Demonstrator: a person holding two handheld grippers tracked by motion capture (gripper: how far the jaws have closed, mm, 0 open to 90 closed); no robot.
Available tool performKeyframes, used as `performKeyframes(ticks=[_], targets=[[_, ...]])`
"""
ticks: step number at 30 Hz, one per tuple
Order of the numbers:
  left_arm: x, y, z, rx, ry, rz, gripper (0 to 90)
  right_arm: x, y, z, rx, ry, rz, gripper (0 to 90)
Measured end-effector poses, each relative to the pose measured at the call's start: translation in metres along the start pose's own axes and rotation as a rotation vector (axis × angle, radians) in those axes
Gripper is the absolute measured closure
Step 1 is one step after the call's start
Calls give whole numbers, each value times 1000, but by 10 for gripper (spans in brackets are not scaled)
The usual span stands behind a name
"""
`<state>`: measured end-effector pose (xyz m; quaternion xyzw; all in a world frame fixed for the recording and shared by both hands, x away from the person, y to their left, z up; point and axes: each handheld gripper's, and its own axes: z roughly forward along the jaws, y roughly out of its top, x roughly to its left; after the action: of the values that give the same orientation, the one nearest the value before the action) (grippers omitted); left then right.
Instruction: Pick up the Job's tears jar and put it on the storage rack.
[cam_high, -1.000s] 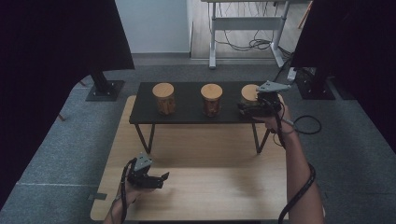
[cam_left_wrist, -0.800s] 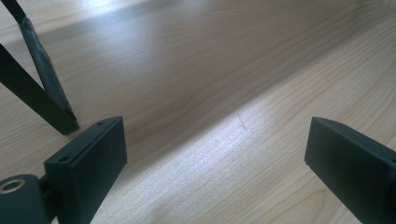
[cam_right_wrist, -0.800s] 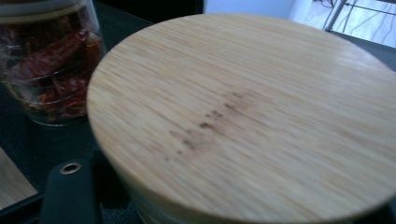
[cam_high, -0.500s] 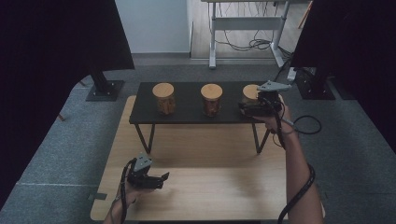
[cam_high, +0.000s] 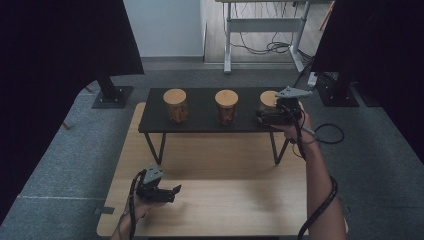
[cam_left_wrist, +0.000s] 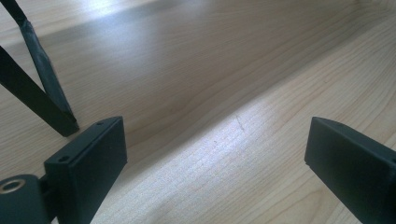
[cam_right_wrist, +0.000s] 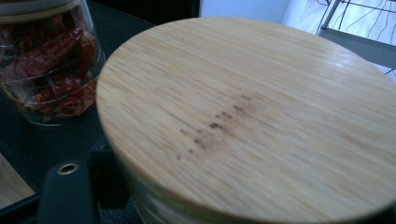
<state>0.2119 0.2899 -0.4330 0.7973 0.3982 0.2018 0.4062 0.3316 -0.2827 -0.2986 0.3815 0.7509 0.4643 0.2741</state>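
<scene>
The right claw (cam_high: 267, 116) pinches the rightmost wooden-lidded jar (cam_high: 268, 98) on the black shelf (cam_high: 200, 107); the left claw (cam_high: 170, 192) rests spread over the wooden counter (cam_high: 225, 200).

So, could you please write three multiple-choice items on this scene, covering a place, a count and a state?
1. Where do the jars stand?
A. on the black shelf
B. on the floor
C. on the wooden table top

2. How many wood-lidded jars are there?
A. two
B. three
C. five

3. How does the left hand-held gripper stand?
A. shut on a jar
B. shut on a cable
C. open, holding nothing

Key: 1 A, the jars sit on the black shelf. 2 B, left jar, middle jar, right jar. 3 C, the left hand-held gripper has its jaws apart over bare wood.
</scene>
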Motion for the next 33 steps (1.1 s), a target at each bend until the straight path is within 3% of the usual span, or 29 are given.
performKeyframes(ticks=[4, 7, 25, 33], targets=[[0, 0, 0, -1, 2, 0, 52, 0, 1, 1, 7, -1, -4, 213], [-1, 0, -2, -5, 4, -2, 52, 3, 3, 2, 27, -5, -21, 131], [0, -1, -5, -15, 1, -11, 52, 13, -13, -12, -27, -51, 48, 22], [0, -1, -6, -22, 0, -12, 52, 22, -22, -19, -49, -50, 48, 14]])
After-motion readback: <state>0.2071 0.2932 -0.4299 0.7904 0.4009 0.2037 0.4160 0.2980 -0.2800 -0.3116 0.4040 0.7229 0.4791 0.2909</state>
